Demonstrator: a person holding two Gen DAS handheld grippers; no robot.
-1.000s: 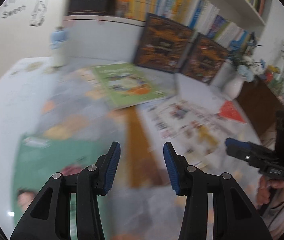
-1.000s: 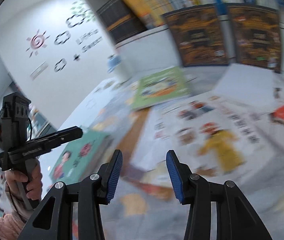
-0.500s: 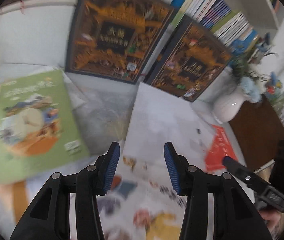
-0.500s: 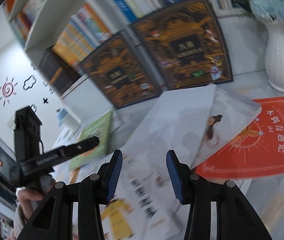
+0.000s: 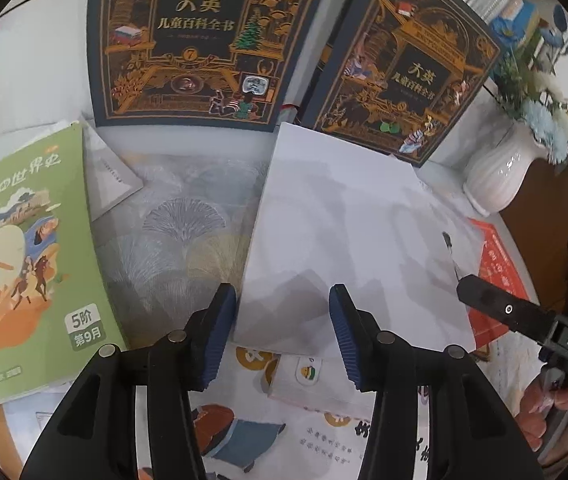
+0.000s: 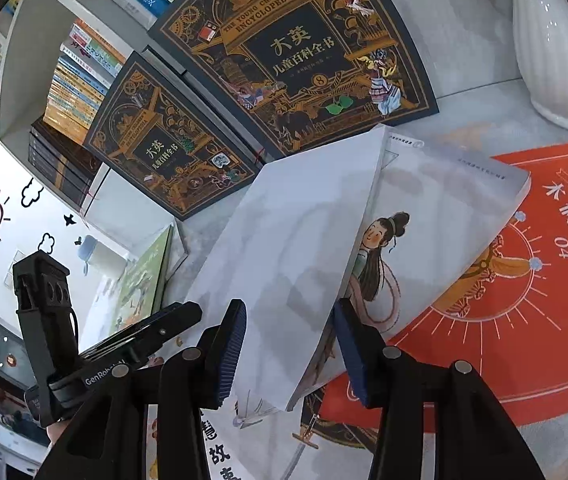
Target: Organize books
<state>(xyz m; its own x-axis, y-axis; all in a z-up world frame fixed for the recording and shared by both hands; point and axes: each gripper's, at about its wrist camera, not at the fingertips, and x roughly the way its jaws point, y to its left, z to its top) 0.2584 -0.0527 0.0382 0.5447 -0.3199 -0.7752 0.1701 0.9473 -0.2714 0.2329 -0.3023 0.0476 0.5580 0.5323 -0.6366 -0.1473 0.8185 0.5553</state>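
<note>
White book (image 5: 347, 240) is lying mid-frame, running lengthwise ahead of both part-open, empty hand-held grippers, left (image 5: 282, 336) and right (image 6: 289, 354).

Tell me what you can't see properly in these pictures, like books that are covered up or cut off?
- Red book: left wrist view, mostly covered by the white book.
- Picture of the girl: right wrist view, her lower part is hidden by the white book and the right gripper.
- Green book: right wrist view, seen nearly edge-on, cover unreadable.
- White vase: right wrist view, top cut off by the edge.
</note>
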